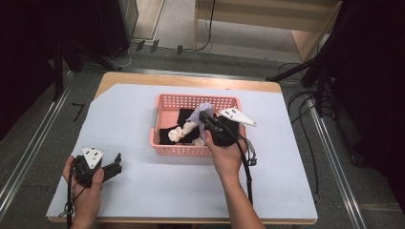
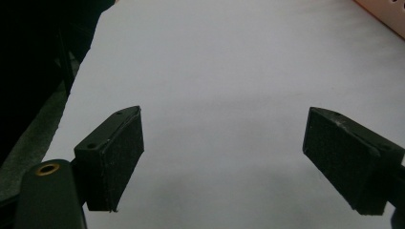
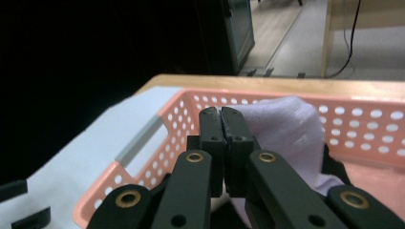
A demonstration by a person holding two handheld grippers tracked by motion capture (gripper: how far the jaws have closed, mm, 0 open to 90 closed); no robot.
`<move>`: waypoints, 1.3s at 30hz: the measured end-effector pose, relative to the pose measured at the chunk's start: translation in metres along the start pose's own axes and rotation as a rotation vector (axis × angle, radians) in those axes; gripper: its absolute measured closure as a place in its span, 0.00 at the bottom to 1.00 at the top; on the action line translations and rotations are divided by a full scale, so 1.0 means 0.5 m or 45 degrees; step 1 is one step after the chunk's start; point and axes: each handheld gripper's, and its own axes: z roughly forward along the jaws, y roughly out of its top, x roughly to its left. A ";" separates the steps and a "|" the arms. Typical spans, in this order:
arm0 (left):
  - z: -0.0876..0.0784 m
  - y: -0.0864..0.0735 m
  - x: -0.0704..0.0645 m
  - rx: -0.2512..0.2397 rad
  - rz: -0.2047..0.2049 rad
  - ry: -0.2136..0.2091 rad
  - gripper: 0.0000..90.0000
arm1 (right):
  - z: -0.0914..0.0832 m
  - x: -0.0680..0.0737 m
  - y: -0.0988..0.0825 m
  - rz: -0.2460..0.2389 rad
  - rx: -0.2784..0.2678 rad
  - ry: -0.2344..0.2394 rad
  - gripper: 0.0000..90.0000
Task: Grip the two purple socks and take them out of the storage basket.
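Jaws first: your right gripper is clenched on a pale lilac cloth, the two black pads pressed together with the fabric pinched between them, while your left gripper stands wide apart with nothing between its pads.

Your worktop is the largest thing before you — a wooden top under a white sheet. On it, toward the far middle, sits the pink basket, its walls pierced with holes and a grey handle on its left end. Your right hand holds its gripper over the right half of that basket, pointing away from you.

Inside the basket lie dark garments along the bottom, and across them a cream sock lies at a slant. The lilac cloth is bunched at the jaw tips, above the other clothes and within the basket's walls.

Your left hand rests at the near left corner of the worktop — its gripper pointing right, well apart from the basket.
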 end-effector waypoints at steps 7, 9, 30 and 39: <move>0.000 0.000 -0.001 -0.003 -0.003 -0.001 0.16 | 0.041 -0.023 -0.038 -0.025 0.220 -0.155 0.98; 0.000 0.000 -0.001 -0.003 -0.003 0.000 0.16 | 0.049 -0.032 -0.047 -0.013 0.246 -0.181 0.98; 0.001 0.000 -0.001 -0.004 -0.002 0.002 0.16 | 0.109 -0.037 -0.079 0.028 0.362 -0.222 0.63; 0.000 0.000 -0.001 -0.003 0.001 -0.007 0.16 | 0.145 -0.035 -0.089 0.083 0.484 -0.305 0.59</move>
